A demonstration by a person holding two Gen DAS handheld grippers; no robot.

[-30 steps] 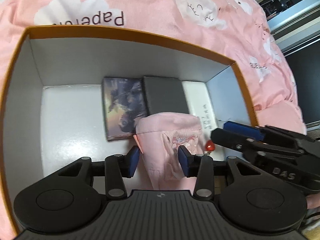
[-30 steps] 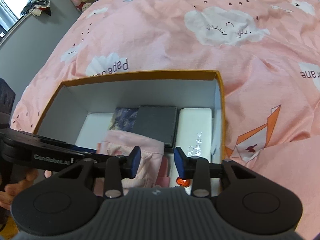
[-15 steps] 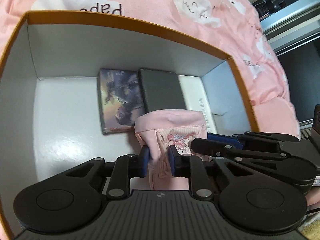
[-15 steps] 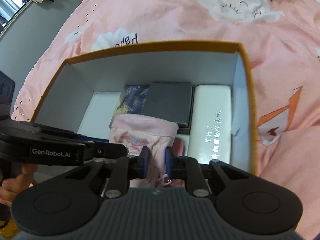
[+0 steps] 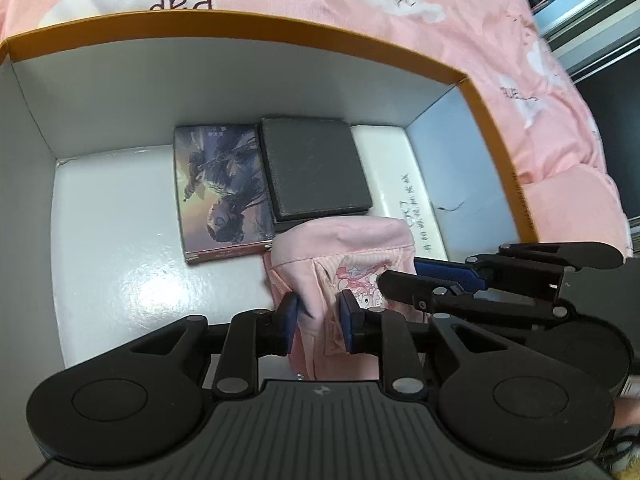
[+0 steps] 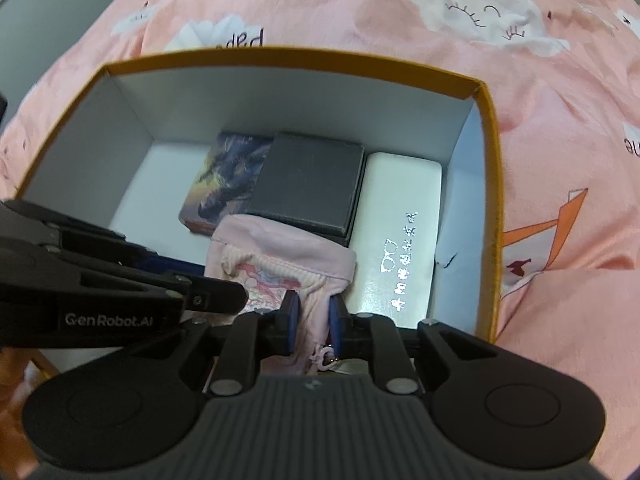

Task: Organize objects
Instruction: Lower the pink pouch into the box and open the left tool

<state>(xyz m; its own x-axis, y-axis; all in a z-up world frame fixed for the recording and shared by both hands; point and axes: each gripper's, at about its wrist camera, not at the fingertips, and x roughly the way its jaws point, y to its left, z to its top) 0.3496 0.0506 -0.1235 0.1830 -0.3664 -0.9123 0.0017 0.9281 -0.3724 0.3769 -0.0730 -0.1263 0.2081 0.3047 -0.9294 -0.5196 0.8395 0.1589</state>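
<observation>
A pink fabric pouch [image 5: 340, 248] with a cartoon print stands inside the orange-rimmed white box [image 5: 240, 24], at its near edge. My left gripper [image 5: 318, 320] is shut on the pouch's left part. My right gripper [image 6: 312, 320] is shut on the pouch [image 6: 280, 256] at its right part. In the left wrist view the right gripper's fingers [image 5: 440, 280] reach in from the right. In the right wrist view the left gripper's fingers [image 6: 180, 292] reach in from the left.
In the box lie an illustrated book [image 5: 218, 188], a dark grey flat case [image 5: 316, 168] and a white case with printed characters [image 6: 400, 240]. The box [image 6: 490, 160] sits on a pink cloud-print bedspread [image 6: 440, 20]. Dark furniture [image 5: 608, 100] stands at the right.
Both grippers closed from open onto the pink pouch and moved further over the box. The pouch now stands pinched between them.
</observation>
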